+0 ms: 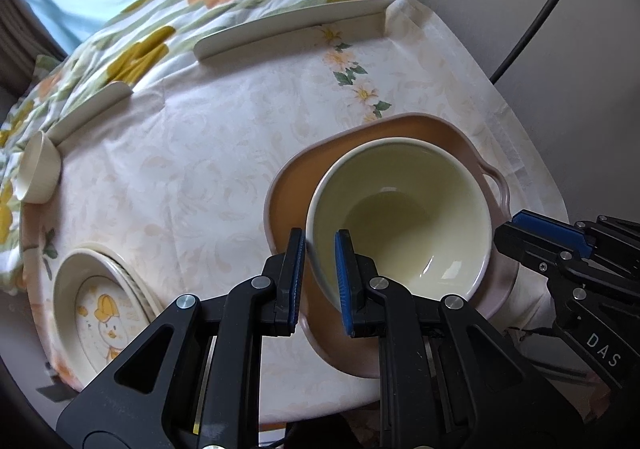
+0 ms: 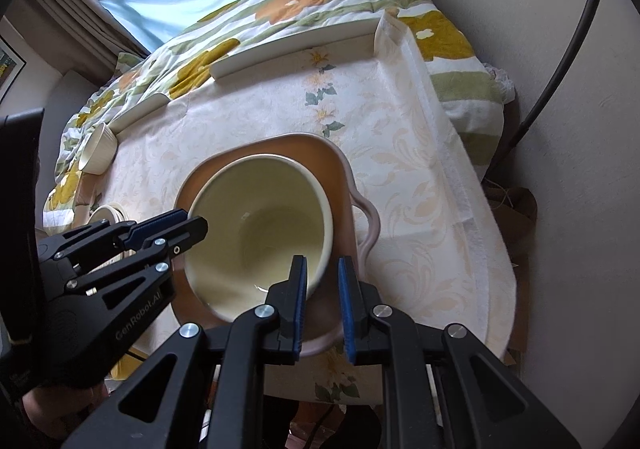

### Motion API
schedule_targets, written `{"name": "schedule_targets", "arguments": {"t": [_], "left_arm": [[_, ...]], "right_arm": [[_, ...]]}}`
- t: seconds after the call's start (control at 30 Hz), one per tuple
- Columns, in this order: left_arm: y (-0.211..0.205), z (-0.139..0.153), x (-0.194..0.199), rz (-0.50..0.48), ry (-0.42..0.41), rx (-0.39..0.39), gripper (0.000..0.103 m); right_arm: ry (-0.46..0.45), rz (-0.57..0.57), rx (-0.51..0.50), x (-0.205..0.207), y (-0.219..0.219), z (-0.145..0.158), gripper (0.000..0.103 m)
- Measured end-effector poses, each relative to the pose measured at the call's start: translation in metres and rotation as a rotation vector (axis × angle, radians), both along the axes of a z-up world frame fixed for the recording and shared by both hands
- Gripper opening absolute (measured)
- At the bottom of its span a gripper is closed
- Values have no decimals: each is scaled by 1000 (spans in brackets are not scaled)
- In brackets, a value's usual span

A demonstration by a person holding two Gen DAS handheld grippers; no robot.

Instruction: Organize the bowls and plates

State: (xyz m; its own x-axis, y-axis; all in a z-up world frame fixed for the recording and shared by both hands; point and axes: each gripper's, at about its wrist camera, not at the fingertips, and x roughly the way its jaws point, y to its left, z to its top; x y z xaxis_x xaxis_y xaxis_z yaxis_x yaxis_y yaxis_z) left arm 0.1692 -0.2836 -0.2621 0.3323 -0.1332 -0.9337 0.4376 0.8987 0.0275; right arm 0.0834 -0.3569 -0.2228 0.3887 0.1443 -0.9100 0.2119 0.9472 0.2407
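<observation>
The left gripper (image 1: 320, 277) is nearest the lens, its jaws pinched on the near-left rim of the cream bowl (image 1: 400, 217), one pad outside the wall and one inside. Opposite it, the right gripper (image 2: 323, 303) is clamped on the bowl's near-right rim the same way. So the bowl is held from two sides, and it sits inside, or just above, the pink handled dish (image 1: 292, 185); whether its base touches the dish I cannot tell.

The step in hand looks like carrying the bowl with both tools, either setting it into the dish or lifting it out. To do it well, both hands should move together and keep the rim level. If one rises ahead of the other, the bowl will tilt and may slip from the narrow pads. The glazed wall is probably slick, so slow, even motion suits it.

Beyond the dish on its left, near the table's front edge, is a stack of plates (image 1: 96, 313) with a duck picture on top. Further left of the dish, at the far corner, a small cream cup (image 1: 38, 169) lies on its side. Behind the dish, two long pale edge guards (image 1: 288, 29) hold down the tablecloth (image 1: 200, 153). Nothing stands close around the dish, so the way is free.
</observation>
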Motion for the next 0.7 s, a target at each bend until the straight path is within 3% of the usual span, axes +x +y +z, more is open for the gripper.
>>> {"name": "schedule_targets", "arguments": {"t": [0.3, 0.33, 0.37, 0.4, 0.43, 0.47, 0.5, 0.53, 0.57, 0.7], "left_arm": [[32, 66, -14, 114, -137, -49, 14], [41, 74, -15, 139, -158, -55, 19], [50, 81, -15, 163, -176, -57, 26], [61, 89, -15, 196, -197, -56, 55], [72, 95, -15, 230, -219, -51, 93], [85, 102, -17, 271, -251, -42, 103], [99, 109, -19, 305, -288, -47, 103], [111, 113, -19, 328, -297, -57, 103], [124, 115, -18, 359, -291, -64, 103], [180, 117, -8, 501, -275, -95, 103]], "right_arm": [[-136, 114, 34, 6, 2, 44, 14], [-157, 142, 44, 10, 5, 50, 14], [-175, 169, 46, 15, 8, 54, 14], [-188, 189, 43, 20, 12, 57, 14], [-200, 208, 38, 27, 15, 61, 16], [-207, 219, 35, 34, 19, 64, 29], [-211, 232, 38, 41, 22, 65, 44], [-215, 251, 49, 50, 28, 67, 86], [-225, 269, 58, 57, 34, 68, 103], [-243, 359, 47, 89, 66, 72, 103]]}}
